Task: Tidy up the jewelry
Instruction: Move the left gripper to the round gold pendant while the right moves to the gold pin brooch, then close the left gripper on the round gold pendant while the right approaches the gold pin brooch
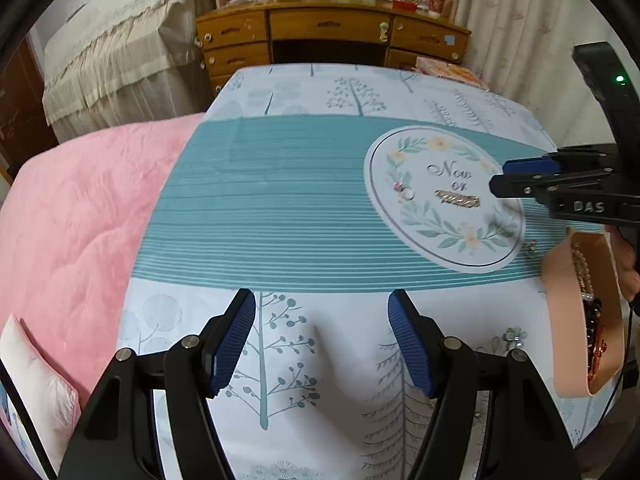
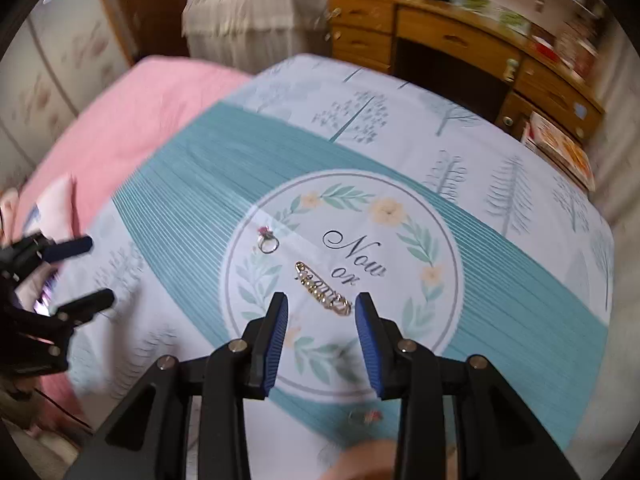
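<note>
A gold hair clip (image 2: pixel 324 289) lies on the white printed circle of the tablecloth; it also shows in the left wrist view (image 1: pixel 457 199). A silver ring with a pink stone (image 2: pixel 267 240) lies left of it, also in the left wrist view (image 1: pixel 404 191). My right gripper (image 2: pixel 322 300) is open and empty, jaws on either side of the clip's near end, just above it. In the left wrist view the right gripper (image 1: pixel 500 178) comes in from the right. My left gripper (image 1: pixel 322 304) is open and empty over the cloth's front. A peach tray (image 1: pixel 560 280) holds pearl and copper jewelry.
Another small ring (image 1: pixel 531 247) lies beside the tray, and a small flower piece (image 1: pixel 514 338) sits on the cloth near it. A pink quilt (image 1: pixel 80 220) lies to the left. A wooden desk (image 1: pixel 332 32) stands behind the table.
</note>
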Available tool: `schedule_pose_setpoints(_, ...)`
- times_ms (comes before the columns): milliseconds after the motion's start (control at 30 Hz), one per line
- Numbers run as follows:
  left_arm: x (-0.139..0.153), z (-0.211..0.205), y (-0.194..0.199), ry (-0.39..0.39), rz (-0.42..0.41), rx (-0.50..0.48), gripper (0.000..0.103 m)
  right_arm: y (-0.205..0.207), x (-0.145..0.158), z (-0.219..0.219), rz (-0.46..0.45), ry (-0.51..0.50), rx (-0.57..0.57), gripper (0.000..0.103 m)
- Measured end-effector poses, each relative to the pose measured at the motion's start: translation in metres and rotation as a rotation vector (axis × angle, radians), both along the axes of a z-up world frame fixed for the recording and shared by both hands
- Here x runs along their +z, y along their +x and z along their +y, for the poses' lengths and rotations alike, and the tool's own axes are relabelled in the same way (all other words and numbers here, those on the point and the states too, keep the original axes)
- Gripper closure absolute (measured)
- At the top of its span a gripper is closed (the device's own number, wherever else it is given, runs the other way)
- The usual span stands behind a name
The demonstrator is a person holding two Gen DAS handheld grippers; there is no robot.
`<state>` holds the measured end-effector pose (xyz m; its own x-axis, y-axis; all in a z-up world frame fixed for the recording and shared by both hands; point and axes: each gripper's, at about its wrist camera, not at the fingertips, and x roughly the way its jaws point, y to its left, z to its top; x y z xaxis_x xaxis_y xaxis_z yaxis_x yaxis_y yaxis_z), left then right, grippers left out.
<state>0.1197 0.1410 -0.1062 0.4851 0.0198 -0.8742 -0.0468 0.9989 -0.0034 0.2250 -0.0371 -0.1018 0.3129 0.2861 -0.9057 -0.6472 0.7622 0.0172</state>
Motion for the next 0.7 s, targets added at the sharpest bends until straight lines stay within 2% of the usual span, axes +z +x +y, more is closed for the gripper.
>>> schedule_pose_setpoints(400, -0.018, 0.020, 0.022, -0.032, 0.036, 0.070, 0.036, 0.010, -0.033, 0.020, 0.037, -0.071, 0.109, 0.069)
schedule_pose_setpoints(467, -0.018, 0.023, 0.026, -0.043, 0.035, 0.082, 0.036, 0.008, -0.036, 0.022, 0.037, -0.081, 0.126, 0.077)
schedule_pose_setpoints(600, -0.017, 0.025, 0.032, -0.042, 0.027, 0.084, 0.036, 0.006, -0.037, 0.023, 0.007, -0.104, 0.134, 0.083)
schedule_pose_setpoints(667, -0.017, 0.024, 0.034, -0.037, 0.025, 0.084, 0.036, 0.008, -0.037, 0.023, -0.002, -0.111, 0.124, 0.092)
schedule_pose_setpoints(700, -0.018, 0.024, 0.036, -0.037, 0.027, 0.083, 0.036, 0.009, -0.036, 0.022, -0.003, -0.107, 0.115, 0.093)
